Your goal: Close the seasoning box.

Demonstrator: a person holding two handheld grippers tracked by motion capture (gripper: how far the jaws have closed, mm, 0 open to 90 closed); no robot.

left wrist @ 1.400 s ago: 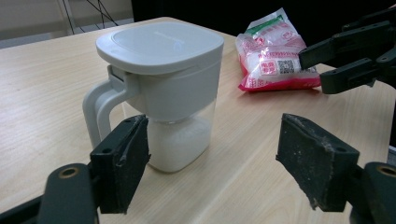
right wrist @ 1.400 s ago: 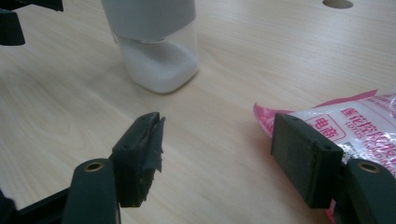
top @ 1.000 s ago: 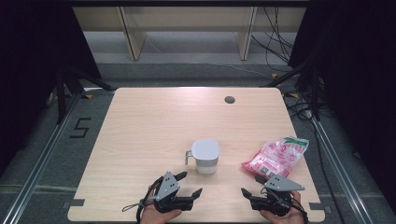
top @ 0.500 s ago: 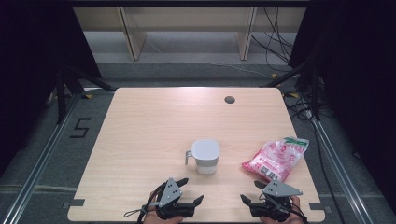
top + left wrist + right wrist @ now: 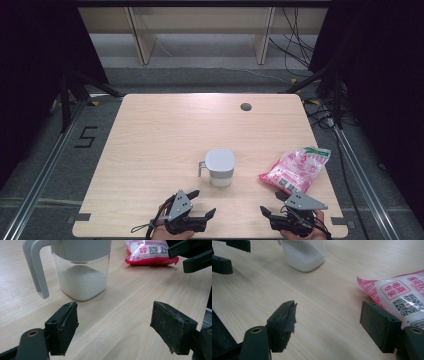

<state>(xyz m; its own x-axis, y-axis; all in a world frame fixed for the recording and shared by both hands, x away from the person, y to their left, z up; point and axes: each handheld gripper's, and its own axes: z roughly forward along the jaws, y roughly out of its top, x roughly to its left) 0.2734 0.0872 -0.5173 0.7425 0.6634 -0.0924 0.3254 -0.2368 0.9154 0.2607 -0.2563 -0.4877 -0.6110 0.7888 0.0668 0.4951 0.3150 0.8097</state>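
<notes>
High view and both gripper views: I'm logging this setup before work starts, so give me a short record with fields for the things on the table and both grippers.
table: light wood, a small dark round spot near its far edge
jug: clear with grey lid and handle, upright near the middle, white powder in the bottom
bag: pink and white, flat, right of the jug, apart from it
left gripper: open, nothing between the jaws, near edge, in front of the jug
right gripper: open, nothing between the jaws, near edge, just short of the bag
</notes>
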